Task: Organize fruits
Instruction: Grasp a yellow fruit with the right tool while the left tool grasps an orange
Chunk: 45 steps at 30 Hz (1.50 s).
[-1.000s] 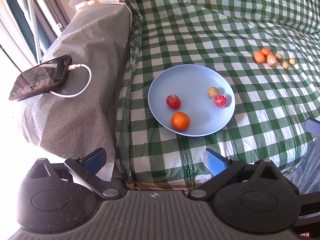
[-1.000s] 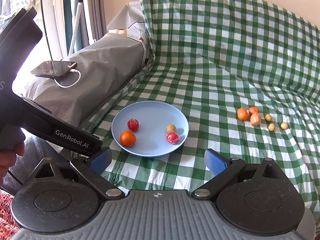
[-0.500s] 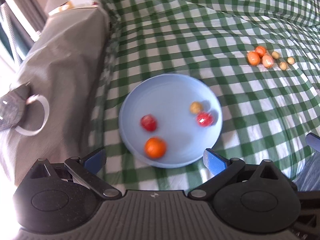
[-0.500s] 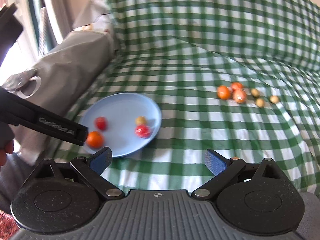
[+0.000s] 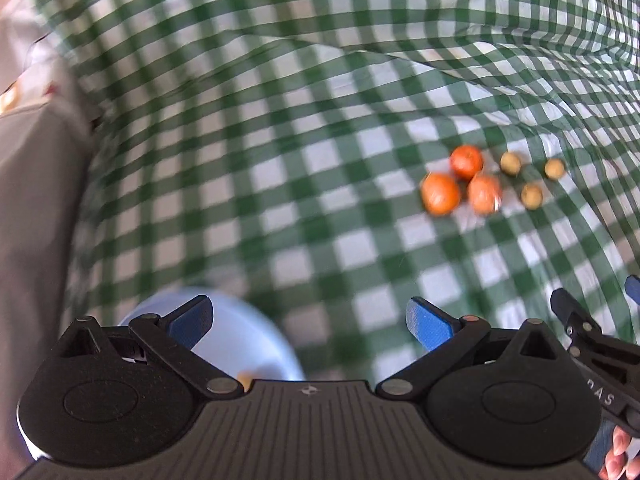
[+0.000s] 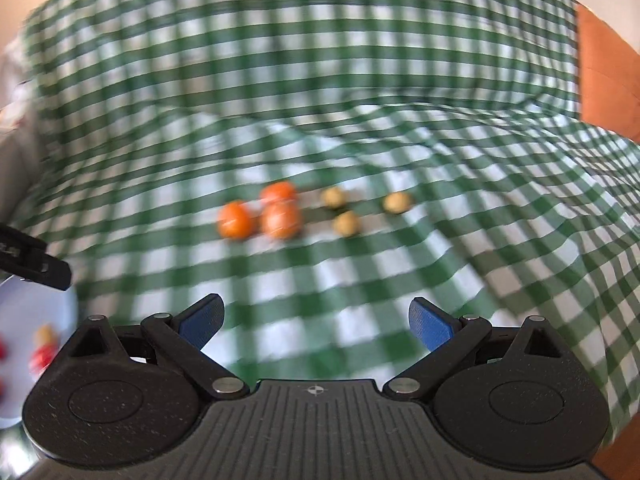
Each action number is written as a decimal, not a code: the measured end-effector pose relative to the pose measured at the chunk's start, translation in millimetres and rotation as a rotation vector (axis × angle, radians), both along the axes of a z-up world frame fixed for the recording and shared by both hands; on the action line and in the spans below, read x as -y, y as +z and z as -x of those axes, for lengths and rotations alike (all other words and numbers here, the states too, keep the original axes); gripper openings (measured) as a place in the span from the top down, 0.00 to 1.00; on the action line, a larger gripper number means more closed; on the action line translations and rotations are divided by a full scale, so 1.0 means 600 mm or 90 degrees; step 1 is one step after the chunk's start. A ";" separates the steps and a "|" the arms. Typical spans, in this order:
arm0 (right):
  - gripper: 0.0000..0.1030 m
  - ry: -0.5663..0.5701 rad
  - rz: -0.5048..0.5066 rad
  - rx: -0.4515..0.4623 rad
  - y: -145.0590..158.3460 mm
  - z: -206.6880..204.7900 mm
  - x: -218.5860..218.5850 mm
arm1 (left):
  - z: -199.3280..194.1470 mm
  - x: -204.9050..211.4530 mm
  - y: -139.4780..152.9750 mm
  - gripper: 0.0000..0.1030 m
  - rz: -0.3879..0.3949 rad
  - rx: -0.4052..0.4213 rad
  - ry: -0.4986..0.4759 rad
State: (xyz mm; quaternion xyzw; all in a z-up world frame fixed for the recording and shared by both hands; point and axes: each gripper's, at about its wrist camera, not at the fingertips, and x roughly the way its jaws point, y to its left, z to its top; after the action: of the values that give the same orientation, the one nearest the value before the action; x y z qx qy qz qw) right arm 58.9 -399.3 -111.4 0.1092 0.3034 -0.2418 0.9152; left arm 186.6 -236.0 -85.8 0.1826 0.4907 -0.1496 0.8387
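Fruits (image 6: 276,210) – three orange, three tan – lie clustered on the checked cloth (image 6: 360,288) ahead of your right gripper (image 6: 316,322), well apart; both it and your left gripper (image 5: 310,322) gape, holding nothing

Three larger fruits (image 6: 260,214) clustered on cloth (image 6: 360,280), touching or nearly so; three smaller fruits (image 6: 347,223) just right of them, slightly apart. Plate (image 6: 24,300) well left and nearer, holding small fruit (image 6: 44,336).

Green-checked cloth (image 5: 320,128) carries fruit cluster (image 5: 484,184), blue plate (image 5: 244,340).
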 end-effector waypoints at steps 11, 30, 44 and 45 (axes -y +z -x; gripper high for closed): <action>0.05 0.025 0.028 -0.038 -0.105 -0.174 0.150 | -0.133 0.166 -0.141 0.00 0.003 -0.043 -0.106; 0.73 0.075 0.004 0.000 -0.076 -0.147 0.133 | -0.090 0.138 -0.095 0.99 0.105 -0.039 -0.138; 0.73 0.028 -0.008 -0.030 -0.061 -0.049 0.059 | -0.043 0.061 -0.083 0.93 0.112 -0.054 -0.124; 0.73 0.023 -0.012 -0.028 -0.063 -0.049 0.061 | -0.044 0.061 -0.083 0.88 0.111 -0.051 -0.127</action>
State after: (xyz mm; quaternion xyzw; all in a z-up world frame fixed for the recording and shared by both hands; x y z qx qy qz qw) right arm 88.6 -436.1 -149.4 0.1067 0.3279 -0.2245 0.9114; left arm 213.0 -272.5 -135.6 0.1509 0.4883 -0.2815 0.8121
